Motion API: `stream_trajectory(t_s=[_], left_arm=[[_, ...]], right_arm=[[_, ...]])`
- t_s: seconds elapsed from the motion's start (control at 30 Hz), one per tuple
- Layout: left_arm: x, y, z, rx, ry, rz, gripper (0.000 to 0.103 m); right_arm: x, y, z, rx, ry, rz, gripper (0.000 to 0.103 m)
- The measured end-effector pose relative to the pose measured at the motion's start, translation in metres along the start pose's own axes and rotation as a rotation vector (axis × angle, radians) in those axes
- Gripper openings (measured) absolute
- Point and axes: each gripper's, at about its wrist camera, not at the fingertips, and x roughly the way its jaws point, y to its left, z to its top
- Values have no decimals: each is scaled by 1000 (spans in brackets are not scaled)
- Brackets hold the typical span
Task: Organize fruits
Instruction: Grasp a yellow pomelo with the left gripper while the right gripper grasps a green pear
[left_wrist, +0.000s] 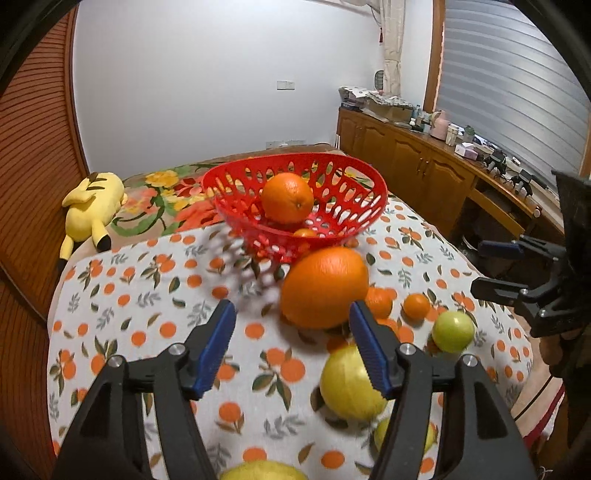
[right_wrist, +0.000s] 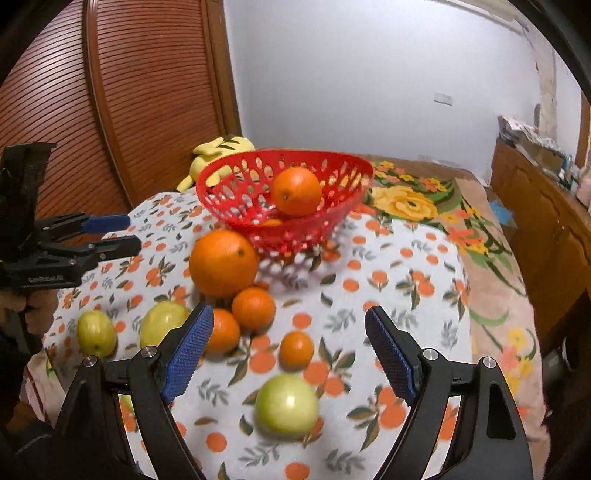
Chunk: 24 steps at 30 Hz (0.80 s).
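Note:
A red perforated basket (left_wrist: 343, 221) (right_wrist: 258, 229) stands on the orange-print cloth and holds a large orange (left_wrist: 287, 198) (right_wrist: 297, 191) and a small one (left_wrist: 305, 232). A big orange (left_wrist: 325, 288) (right_wrist: 223, 263) lies in front of the basket. Small oranges (right_wrist: 253, 308) (right_wrist: 296, 349), a green apple (left_wrist: 453, 331) (right_wrist: 286, 405) and yellow-green fruits (left_wrist: 349, 384) (right_wrist: 164, 325) lie nearer. My left gripper (left_wrist: 291, 347) is open and empty, just short of the big orange. My right gripper (right_wrist: 290, 354) is open and empty above the small oranges and the apple.
A yellow plush toy (left_wrist: 92, 203) (right_wrist: 218, 151) lies behind the cloth at the left. A wooden slatted panel (right_wrist: 110, 92) stands left. A wooden cabinet (left_wrist: 424, 170) with clutter runs along the right. The cloth edge (right_wrist: 469, 314) drops to a floral blanket.

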Motion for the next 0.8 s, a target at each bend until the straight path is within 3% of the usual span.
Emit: stream_trajectory(t_s=[0.4,0.8], left_arm=[[-11,3,-48,-10,45,-2,67],[-11,12,-81,-56,84,-2,68]], right_arm=[[6,-5,-44,65,-10,-19,86],[27,-9,-69,105,36,-8,79]])
